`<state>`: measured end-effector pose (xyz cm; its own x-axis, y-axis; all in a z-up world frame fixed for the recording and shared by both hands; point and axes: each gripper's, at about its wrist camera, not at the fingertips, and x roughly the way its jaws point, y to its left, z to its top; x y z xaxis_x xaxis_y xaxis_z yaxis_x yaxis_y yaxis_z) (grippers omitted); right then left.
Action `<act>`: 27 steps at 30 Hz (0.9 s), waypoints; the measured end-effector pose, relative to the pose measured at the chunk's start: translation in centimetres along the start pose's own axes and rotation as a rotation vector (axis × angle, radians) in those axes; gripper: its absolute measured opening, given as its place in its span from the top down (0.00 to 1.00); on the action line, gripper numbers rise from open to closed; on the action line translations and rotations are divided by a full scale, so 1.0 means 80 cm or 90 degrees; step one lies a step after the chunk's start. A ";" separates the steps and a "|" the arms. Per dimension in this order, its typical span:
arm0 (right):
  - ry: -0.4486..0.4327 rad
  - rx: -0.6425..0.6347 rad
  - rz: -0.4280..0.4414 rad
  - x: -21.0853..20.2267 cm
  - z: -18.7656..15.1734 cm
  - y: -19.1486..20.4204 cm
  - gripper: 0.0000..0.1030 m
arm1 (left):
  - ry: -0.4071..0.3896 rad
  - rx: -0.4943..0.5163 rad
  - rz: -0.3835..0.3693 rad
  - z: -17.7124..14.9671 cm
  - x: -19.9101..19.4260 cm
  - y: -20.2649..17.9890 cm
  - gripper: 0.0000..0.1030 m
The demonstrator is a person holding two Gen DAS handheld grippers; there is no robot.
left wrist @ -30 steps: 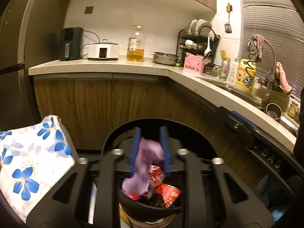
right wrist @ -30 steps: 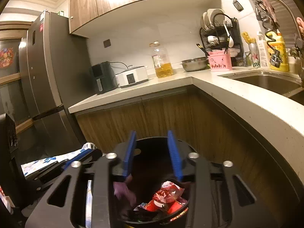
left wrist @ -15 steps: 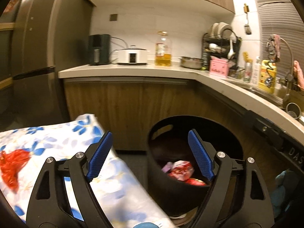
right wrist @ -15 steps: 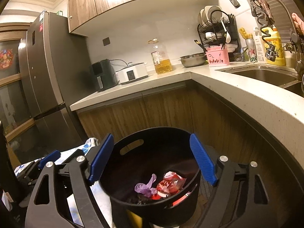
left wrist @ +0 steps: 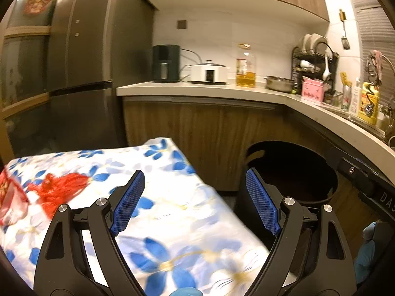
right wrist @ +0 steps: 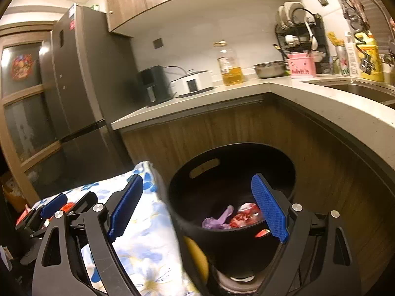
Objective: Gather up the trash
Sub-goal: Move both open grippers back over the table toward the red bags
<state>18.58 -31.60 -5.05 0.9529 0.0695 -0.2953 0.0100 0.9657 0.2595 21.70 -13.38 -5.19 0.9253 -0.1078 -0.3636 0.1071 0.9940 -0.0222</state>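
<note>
Both grippers wide, nothing held: left gripper (left wrist: 192, 202) over the floral cloth (left wrist: 172, 212), aimed toward the red scrap (left wrist: 59, 190), probably a wrapper, blurred. Right gripper (right wrist: 197, 207) jaws have just been opening by the black bin (right wrist: 197, 222); purple trash (right wrist: 218, 219) sits inside.

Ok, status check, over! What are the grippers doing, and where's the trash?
Both hand-held grippers open, empty. Purple and red trash in black bin. Red wrapper waits on flowered cloth.
</note>
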 end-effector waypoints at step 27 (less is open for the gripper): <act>0.060 -0.098 0.166 0.021 -0.076 0.220 0.16 | -0.030 -0.142 0.376 -0.063 -0.129 0.331 0.20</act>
<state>18.48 -12.94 -6.58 0.8846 0.3362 -0.3233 -0.2843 0.9381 0.1977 13.18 14.15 -6.70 0.8210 0.4643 -0.3322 -0.5003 0.8654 -0.0268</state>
